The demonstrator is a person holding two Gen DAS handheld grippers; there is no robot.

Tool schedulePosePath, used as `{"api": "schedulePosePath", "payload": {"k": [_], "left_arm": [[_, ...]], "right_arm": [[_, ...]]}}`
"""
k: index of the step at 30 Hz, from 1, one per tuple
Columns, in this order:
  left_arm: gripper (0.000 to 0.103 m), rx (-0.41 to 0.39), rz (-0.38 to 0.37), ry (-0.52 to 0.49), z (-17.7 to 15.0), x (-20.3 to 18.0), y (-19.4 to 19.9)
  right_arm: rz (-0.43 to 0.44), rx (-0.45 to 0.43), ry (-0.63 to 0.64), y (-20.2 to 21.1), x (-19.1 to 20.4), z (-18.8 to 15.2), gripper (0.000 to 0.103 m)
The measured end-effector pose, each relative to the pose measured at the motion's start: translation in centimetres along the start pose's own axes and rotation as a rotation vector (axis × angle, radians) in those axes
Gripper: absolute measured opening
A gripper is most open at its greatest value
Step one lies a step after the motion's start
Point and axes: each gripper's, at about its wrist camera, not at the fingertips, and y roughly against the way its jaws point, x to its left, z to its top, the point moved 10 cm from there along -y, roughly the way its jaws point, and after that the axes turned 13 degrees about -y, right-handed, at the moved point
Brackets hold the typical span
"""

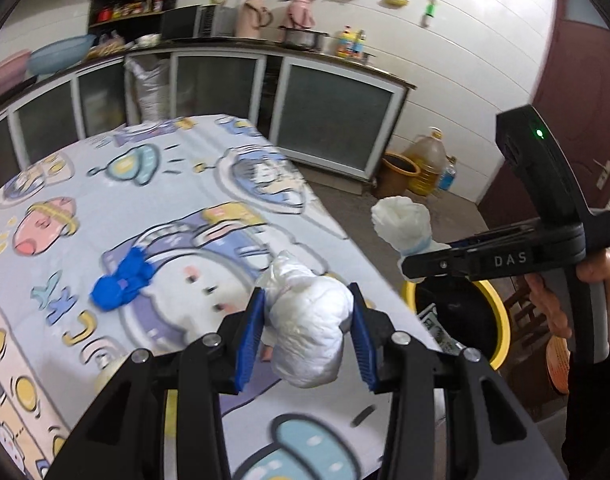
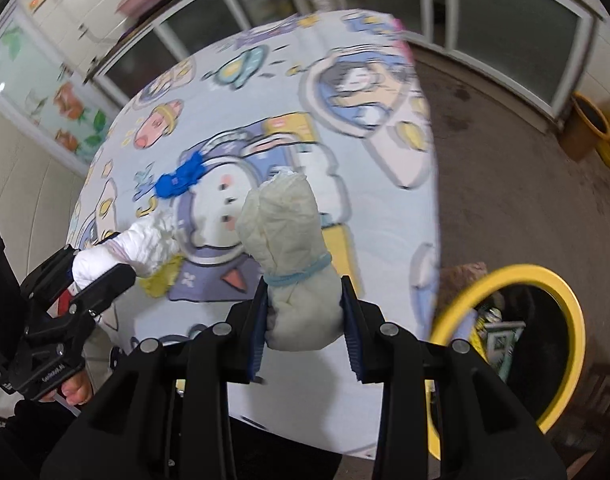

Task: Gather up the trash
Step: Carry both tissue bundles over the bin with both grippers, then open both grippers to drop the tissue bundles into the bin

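At lower centre of the left wrist view: the left gripper [image 1: 307,344] is clamped on a white crumpled wad [image 1: 309,332], its blue pads pressed into both sides.
Lower centre, right wrist view: the right gripper [image 2: 305,328] is closed on a cream bundle [image 2: 289,236] tied with a light blue band [image 2: 301,274]; the pads bite below the band.
Left on the cloth: a blue crumpled scrap [image 1: 123,280] lies at centre left on the cartoon tablecloth [image 1: 165,184], well apart from both grippers.
Bin: a yellow-rimmed bin [image 2: 545,280] stands at lower right, beside the table edge, with some rubbish already inside.
Handling, judged: both wads look light, soft and springy, so they squash rather than slip; nothing fragile.
Where to hold: across the thick middle, as now; the tied neck is a second option.
Blue scrap: probably thin and floppy, best pinched at its bunched centre.
Risk: loose ends may catch on a pad at release.
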Motion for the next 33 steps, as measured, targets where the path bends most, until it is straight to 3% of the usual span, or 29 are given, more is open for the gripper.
{"api": "schedulePosePath", "payload": {"k": [8,19,33], "left_arm": [[0.038,-0.012,-0.066,-0.118,3.3,-6.9,-2.2],[0.039,-0.019,-0.167,-0.252,5.6,-15.6,-5.5],[0.039,-0.020,-0.235,-0.326,5.8,-20.8,-9.1]], "right_arm": [[-0.023,-0.100,-0.141,4.1,-8.6,-0.9,0.033],[-0.049,-0.190,-0.274,7.1,-16.5,-3.5,0.033],[-0.104,-0.172,-0.418,5.3,-23.8,-7.5,0.033]]}}
